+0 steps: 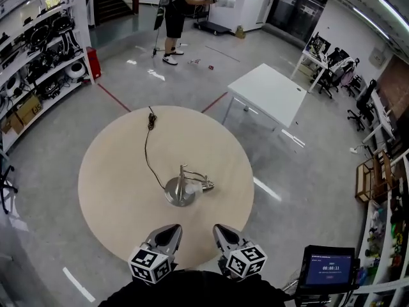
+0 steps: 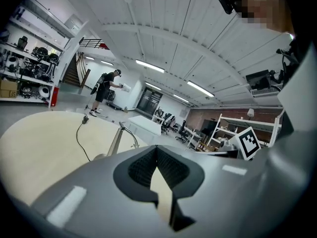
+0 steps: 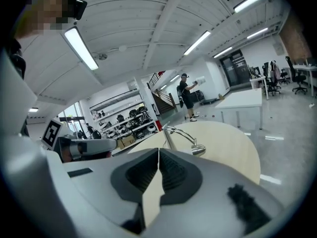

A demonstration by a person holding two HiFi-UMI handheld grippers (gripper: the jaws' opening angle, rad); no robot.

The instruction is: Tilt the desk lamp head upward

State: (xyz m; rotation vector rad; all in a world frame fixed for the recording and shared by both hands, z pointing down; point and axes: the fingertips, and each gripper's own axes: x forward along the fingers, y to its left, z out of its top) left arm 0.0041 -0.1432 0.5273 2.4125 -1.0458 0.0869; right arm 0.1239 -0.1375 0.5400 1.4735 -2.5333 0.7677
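Observation:
A silver desk lamp [image 1: 181, 189] stands near the middle of the round wooden table [image 1: 115, 171]. Its arm curves right to a small head [image 1: 208, 185] that hangs low over the tabletop. A black cable [image 1: 147, 152] runs from the base toward the far rim. My left gripper [image 1: 171, 228] and right gripper [image 1: 220, 228] hover side by side at the near rim, both shut and empty, short of the lamp. The left gripper view shows the lamp's post [image 2: 118, 138] beyond the shut left gripper [image 2: 156, 147]. In the right gripper view the lamp head [image 3: 199, 149] lies beyond the shut right gripper [image 3: 158, 150].
A white rectangular table [image 1: 268, 93] stands beyond the round one, to the right. A person [image 1: 176, 18] stands far back on the floor. Equipment shelves [image 1: 38, 50] line the left wall. A small screen [image 1: 329, 268] sits at the lower right.

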